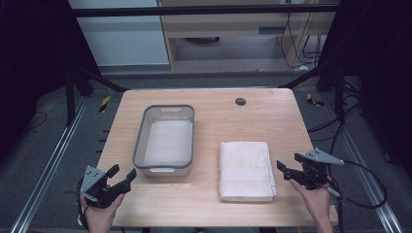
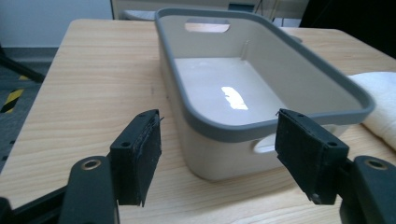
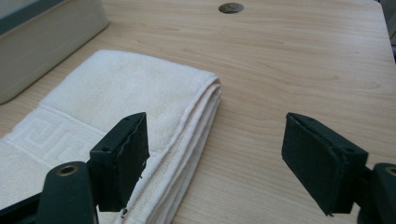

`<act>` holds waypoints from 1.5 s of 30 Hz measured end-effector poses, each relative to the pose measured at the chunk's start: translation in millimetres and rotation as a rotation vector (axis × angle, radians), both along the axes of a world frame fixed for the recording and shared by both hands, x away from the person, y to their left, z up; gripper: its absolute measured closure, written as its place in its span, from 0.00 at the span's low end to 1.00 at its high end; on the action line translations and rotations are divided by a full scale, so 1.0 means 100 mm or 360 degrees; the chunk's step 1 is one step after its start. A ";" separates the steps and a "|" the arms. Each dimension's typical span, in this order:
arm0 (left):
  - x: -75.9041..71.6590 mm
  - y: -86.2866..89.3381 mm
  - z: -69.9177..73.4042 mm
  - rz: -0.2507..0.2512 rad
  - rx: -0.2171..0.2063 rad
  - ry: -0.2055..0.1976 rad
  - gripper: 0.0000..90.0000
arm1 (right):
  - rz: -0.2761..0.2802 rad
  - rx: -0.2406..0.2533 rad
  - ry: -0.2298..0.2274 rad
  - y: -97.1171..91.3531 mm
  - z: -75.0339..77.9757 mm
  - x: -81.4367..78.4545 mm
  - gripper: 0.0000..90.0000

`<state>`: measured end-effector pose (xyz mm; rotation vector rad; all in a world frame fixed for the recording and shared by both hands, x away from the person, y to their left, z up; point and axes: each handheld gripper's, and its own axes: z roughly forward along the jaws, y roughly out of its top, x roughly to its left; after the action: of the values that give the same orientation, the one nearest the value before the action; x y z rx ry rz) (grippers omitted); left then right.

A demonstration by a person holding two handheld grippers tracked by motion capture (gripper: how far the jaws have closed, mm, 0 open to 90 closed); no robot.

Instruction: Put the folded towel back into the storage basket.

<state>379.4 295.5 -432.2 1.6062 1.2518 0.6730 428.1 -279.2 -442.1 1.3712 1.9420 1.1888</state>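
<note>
Both tools are poised at the near edge of the desk (image 1: 214, 208), and nothing is gripped yet. The right tool (image 1: 287, 171) has its jaws spread wide and empty, and the folded white towel (image 1: 245, 170) lies just beside it, off toward the person's left, close but not touching. In the right gripper view the towel (image 3: 107, 107) sits ahead and under the left-hand jaw, its stacked folded edge facing the tool. That's the relation to watch: the right hand is plainly the nearer one to the towel. The towel's long axis runs from the near edge away toward the far side of the desk, parallel to the grey-rimmed bin (image 1: 165, 141) standing well apart on its left. The left tool (image 1: 119, 178) is also wide open, holding nothing, aimed at the bin's near end (image 2: 233, 140). My read: a short sideways reach from the right would take the towel's long edge.
</note>
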 end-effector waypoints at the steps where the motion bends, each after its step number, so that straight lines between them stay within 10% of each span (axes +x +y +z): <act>1: 0.00 0.00 0.00 0.0000 0.0000 0.0000 0.34 | 0.0007 0.0011 -0.0001 0.01 0.02 0.00 0.26; 28: 0.18 -0.73 0.41 -0.0251 0.0048 -0.0076 0.36 | 0.0036 0.0114 -0.0103 0.05 0.43 0.15 0.28; 45: 0.26 -1.17 0.37 -0.0370 0.0050 -0.0038 0.38 | 0.0083 0.0137 -0.0106 0.13 0.54 0.29 0.30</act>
<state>405.4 178.1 -394.8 1.7320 1.0217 0.5659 457.2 -265.9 -387.9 1.3135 1.9112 1.3393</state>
